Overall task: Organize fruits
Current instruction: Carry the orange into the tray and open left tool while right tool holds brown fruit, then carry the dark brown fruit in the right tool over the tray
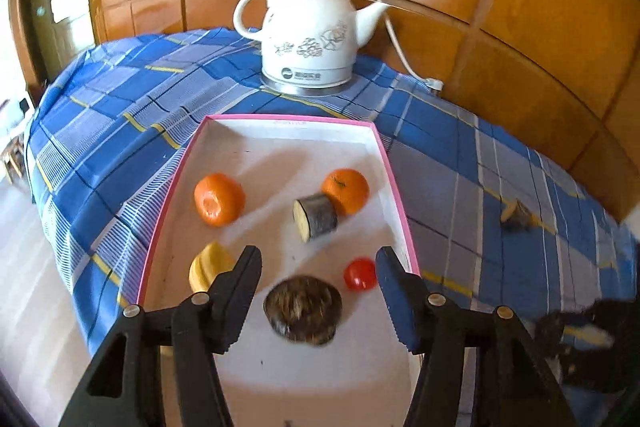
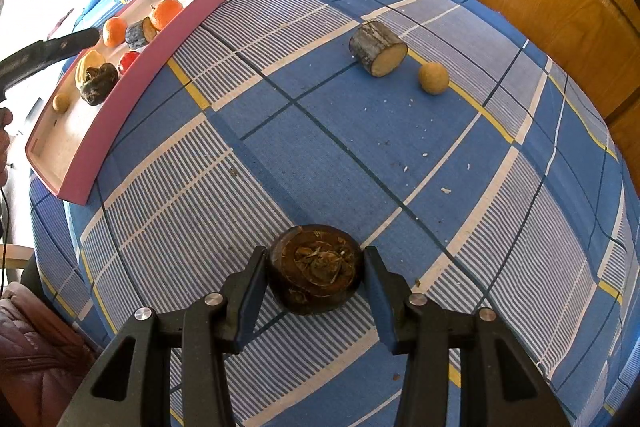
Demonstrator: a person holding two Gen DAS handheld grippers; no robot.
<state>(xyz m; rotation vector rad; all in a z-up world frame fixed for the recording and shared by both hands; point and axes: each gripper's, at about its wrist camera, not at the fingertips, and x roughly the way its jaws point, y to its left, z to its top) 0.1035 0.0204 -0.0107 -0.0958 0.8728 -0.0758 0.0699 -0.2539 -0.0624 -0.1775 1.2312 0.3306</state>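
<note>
Right wrist view: the right gripper (image 2: pixel 316 279) pinches a dark brown fruit (image 2: pixel 316 269) between its fingers, low over the checked surface (image 2: pixel 360 131). At 1 o'clock beyond it, a log piece (image 2: pixel 378 49) and a small tan fruit (image 2: pixel 433 78) lie loose, still to collect. At 10 o'clock, the pink-edged box (image 2: pixel 132 83) already holds several pieces. In the left wrist view, the left gripper (image 1: pixel 318 277) has fingers spread, empty, above a brown fruit in the box (image 1: pixel 303 309). Judgement: over halfway, three pieces remaining.
</note>
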